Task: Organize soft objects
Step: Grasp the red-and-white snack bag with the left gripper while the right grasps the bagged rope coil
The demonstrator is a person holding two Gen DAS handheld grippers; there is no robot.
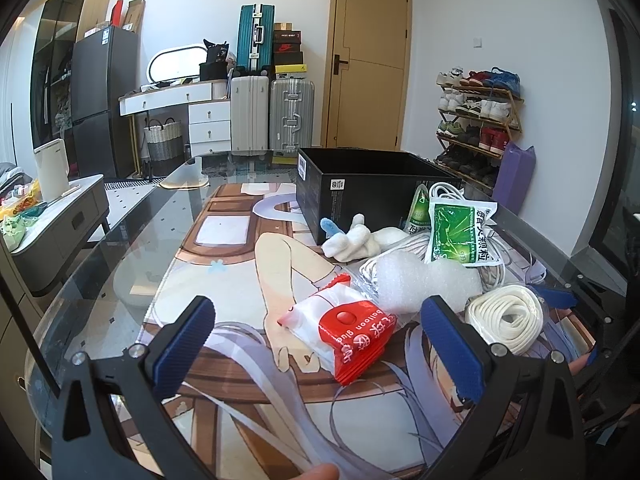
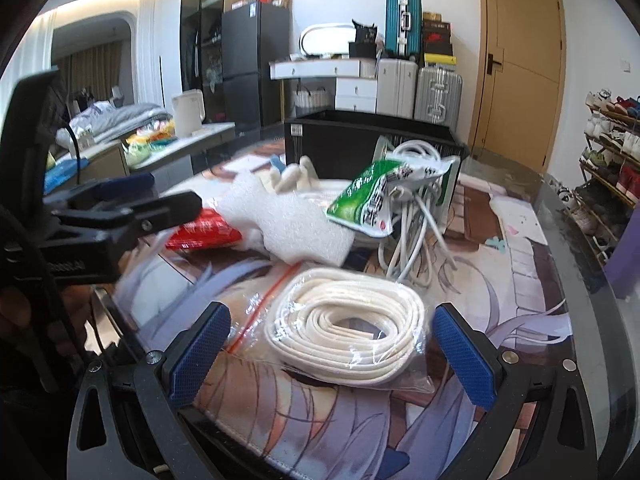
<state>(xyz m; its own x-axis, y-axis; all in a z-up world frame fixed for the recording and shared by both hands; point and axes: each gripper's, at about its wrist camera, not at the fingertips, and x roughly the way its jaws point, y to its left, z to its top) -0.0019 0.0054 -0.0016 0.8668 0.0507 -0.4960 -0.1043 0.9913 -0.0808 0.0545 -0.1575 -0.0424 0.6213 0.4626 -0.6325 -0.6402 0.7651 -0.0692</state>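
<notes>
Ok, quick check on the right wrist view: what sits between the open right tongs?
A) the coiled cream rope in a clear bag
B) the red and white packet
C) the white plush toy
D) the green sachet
A: in the right wrist view the coiled cream rope in its clear bag lies between the open right tongs, not yet gripped; the red and white packet lies farther left.

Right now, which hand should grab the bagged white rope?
Right. The right gripper is open with the rope lying between its jaws. The left gripper faces the red packet.
</notes>
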